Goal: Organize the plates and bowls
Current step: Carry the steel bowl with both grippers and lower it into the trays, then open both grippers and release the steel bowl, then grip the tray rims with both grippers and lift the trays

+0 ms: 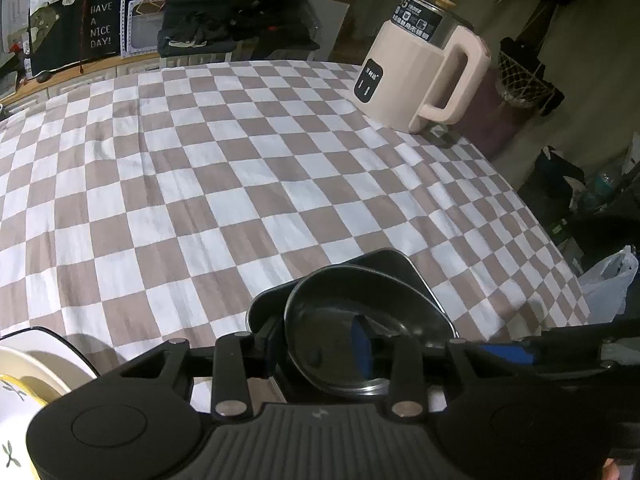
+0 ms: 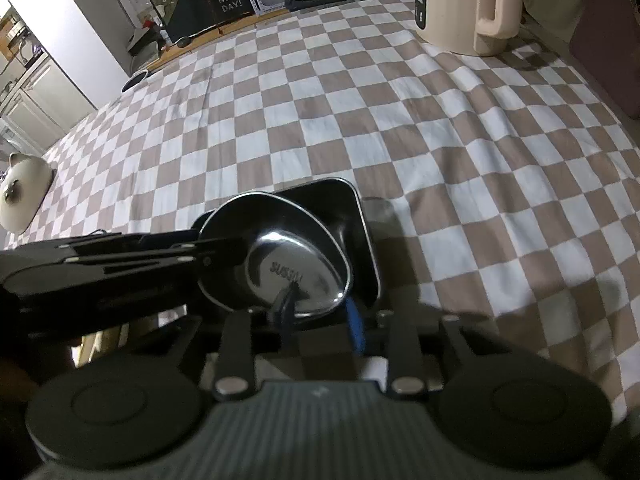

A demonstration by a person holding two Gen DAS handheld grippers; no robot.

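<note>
Already the steel bowl [image 2: 280,256] sits nested in the square tray [image 2: 360,216]; both grippers look parted, white plate [image 1: 24,368] at eight o'clock remains

Kettle [image 2: 460,4] top cut off.

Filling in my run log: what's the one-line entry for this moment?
bowl: resting in tray on checked cloth | left gripper: at bowl's rim, grip unclear | right gripper: open, astride bowl's near rim
</note>
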